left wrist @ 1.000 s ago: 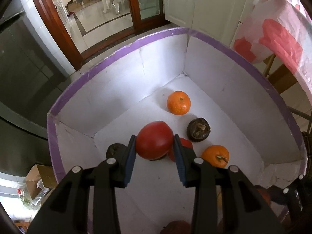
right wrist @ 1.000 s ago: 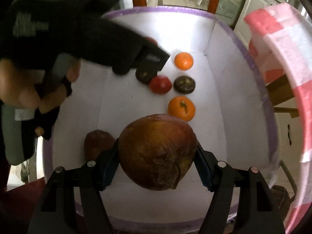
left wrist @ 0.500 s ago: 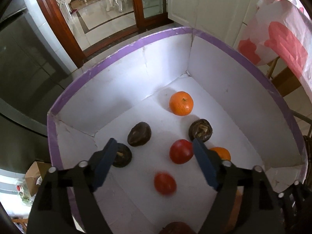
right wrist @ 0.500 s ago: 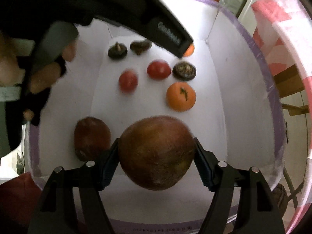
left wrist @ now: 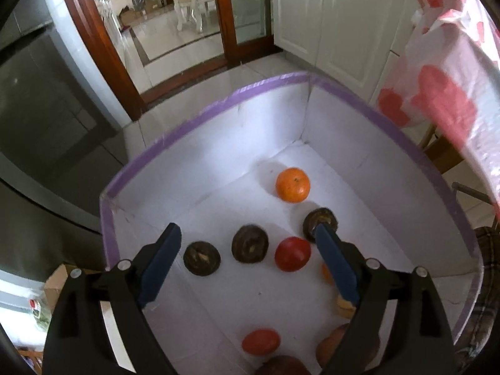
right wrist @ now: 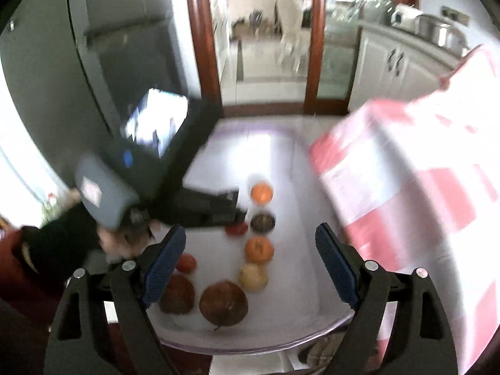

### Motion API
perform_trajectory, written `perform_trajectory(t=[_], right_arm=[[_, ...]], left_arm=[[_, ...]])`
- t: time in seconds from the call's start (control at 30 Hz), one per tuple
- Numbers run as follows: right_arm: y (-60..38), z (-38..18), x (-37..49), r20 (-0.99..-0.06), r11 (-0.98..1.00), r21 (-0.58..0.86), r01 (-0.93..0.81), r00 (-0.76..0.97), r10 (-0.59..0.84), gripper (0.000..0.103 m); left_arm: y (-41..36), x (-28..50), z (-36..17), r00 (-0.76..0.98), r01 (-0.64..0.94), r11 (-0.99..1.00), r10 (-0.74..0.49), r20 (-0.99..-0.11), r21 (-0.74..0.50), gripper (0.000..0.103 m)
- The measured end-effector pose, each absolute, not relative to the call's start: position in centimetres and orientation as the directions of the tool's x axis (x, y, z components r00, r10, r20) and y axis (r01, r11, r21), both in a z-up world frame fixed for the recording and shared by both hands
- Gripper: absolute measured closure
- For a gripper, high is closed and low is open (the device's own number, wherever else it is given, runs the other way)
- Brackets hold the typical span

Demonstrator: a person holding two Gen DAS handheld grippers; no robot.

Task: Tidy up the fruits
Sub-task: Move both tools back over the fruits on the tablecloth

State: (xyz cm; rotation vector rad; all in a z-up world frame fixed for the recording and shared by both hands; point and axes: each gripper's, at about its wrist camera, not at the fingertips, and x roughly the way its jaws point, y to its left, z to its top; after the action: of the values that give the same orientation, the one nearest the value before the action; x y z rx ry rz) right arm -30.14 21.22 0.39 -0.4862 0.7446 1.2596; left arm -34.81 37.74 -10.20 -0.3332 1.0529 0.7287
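A white box with a purple rim (left wrist: 200, 131) holds the fruit. In it lie an orange (left wrist: 292, 185), three dark round fruits (left wrist: 250, 243), a red tomato (left wrist: 292, 253) and a second tomato (left wrist: 261, 341) near the front. My left gripper (left wrist: 245, 231) hovers above them, its jaws opening with nothing between them. My right gripper (right wrist: 250, 229) hangs high over the box (right wrist: 300, 250), jaws opening and empty. Below it lie a big brown fruit (right wrist: 223, 304), another brown one (right wrist: 176, 293) and a pale yellow fruit (right wrist: 253, 276). A hand (right wrist: 118, 240) carries the left gripper (right wrist: 187, 200).
A pink and white plastic bag (left wrist: 443, 78) bulges over the box's right side (right wrist: 422, 203). White cabinets (left wrist: 337, 15) and a wooden glass door (left wrist: 231, 12) stand behind. A dark appliece front (left wrist: 47, 109) is at the left.
The left gripper opened and dropped its red tomato, which now lies at the near side of the box. The right gripper let go of the big brown fruit and rose away.
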Motion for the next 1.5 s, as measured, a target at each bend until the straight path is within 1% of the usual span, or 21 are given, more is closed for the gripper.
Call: perform_trajectory(t=[0.1,0.2,0.23,0.27,0.33,0.37,0.43,0.5,0.63,0.7,0.8,0.87,0.93,1.03,1.13,1.23,1.37,1.4,1.47,1.5], right_arm=[[19.1,3.9,-29.2,-0.659,0.288,0.061,-0.956,0.178,0.731,0.020],[16.2,6.8,-27.2,-0.564,0.363,0.025,-0.932,0.286,0.774,0.016],[15.1,7.7,-26.7,-0.543,0.388,0.022,-0.921,0.315,0.778,0.016],[13.9,8.6,-25.9,-0.521,0.422,0.019,-0.906,0.351,0.778,0.016],[11.1,10.1,-23.4,-0.492,0.507,0.018,-0.862,0.433,0.755,0.016],[9.6,10.4,-21.8,-0.484,0.555,0.026,-0.832,0.475,0.735,0.015],[6.9,10.9,-19.1,-0.471,0.632,0.054,-0.773,0.538,0.699,0.015],[4.3,11.0,-16.5,-0.470,0.702,0.085,-0.707,0.593,0.654,0.015],[-1.3,10.3,-9.8,-0.507,0.852,0.154,-0.501,0.700,0.503,0.015],[-4.2,9.8,-6.8,-0.530,0.889,0.186,-0.417,0.719,0.449,0.015],[-8.3,8.7,-3.4,-0.551,0.933,0.232,-0.274,0.754,0.358,0.015],[-11.5,7.8,-1.3,-0.554,0.942,0.284,-0.177,0.772,0.312,0.015],[-14.4,7.1,0.1,-0.538,0.942,0.324,-0.083,0.803,0.256,0.015],[-17.2,6.2,0.4,-0.495,0.928,0.372,-0.013,0.843,0.210,0.015],[-18.5,5.4,0.9,-0.490,0.924,0.380,0.032,0.855,0.172,0.015],[-18.3,5.6,0.5,-0.481,0.925,0.379,0.018,0.858,0.181,0.015],[-18.4,5.9,-0.2,-0.456,0.926,0.377,0.008,0.872,0.178,0.015],[-18.3,5.9,-0.1,-0.464,0.924,0.382,0.012,0.867,0.180,0.015],[-17.6,5.9,0.5,-0.488,0.922,0.386,0.010,0.851,0.196,0.015],[-17.1,6.0,1.0,-0.503,0.932,0.363,0.009,0.844,0.188,0.015]], left_arm=[[36.9,-34.0,-8.5,0.317,-0.676,0.731,0.404,-0.858,0.094,0.014],[35.7,-32.8,-6.0,0.364,-0.659,0.747,0.421,-0.831,0.090,0.014],[35.1,-32.0,-4.7,0.390,-0.648,0.756,0.431,-0.814,0.089,0.012],[34.5,-31.4,-3.5,0.416,-0.639,0.764,0.440,-0.796,0.088,0.009],[32.9,-29.9,-1.1,0.479,-0.613,0.786,0.446,-0.756,0.074,0.006],[32.1,-29.0,0.0,0.511,-0.597,0.800,0.441,-0.738,0.065,0.003],[29.9,-26.8,2.2,0.584,-0.544,0.839,0.403,-0.704,0.029,0.002],[27.7,-24.4,3.8,0.650,-0.477,0.879,0.328,-0.686,-0.031,0.002],[22.0,-16.6,5.7,0.725,-0.309,0.931,0.099,-0.682,-0.193,0.002],[18.6,-12.1,6.6,0.758,-0.248,0.941,0.041,-0.651,-0.230,0.002],[14.4,-6.0,6.6,0.772,-0.214,0.945,0.008,-0.635,-0.248,0.002],[12.1,-1.6,6.0,0.776,-0.206,0.928,-0.038,-0.630,-0.310,0.002],[10.1,2.4,5.3,0.782,-0.235,0.906,-0.039,-0.623,-0.351,0.002],[8.6,7.0,4.7,0.789,-0.277,0.880,-0.020,-0.614,-0.385,0.002],[7.8,10.2,4.5,0.796,-0.281,0.877,-0.014,-0.605,-0.390,0.002],[7.7,13.2,4.9,0.820,-0.256,0.879,-0.022,-0.572,-0.401,0.002],[9.0,14.3,4.5,0.849,-0.180,0.871,-0.097,-0.519,-0.457,0.002],[9.5,14.2,4.2,0.851,-0.166,0.873,-0.108,-0.515,-0.458,0.002],[10.6,13.8,3.9,0.850,-0.188,0.870,-0.088,-0.520,-0.455,0.002],[11.2,13.5,3.8,0.852,-0.201,0.854,-0.089,-0.515,-0.479,0.002]])
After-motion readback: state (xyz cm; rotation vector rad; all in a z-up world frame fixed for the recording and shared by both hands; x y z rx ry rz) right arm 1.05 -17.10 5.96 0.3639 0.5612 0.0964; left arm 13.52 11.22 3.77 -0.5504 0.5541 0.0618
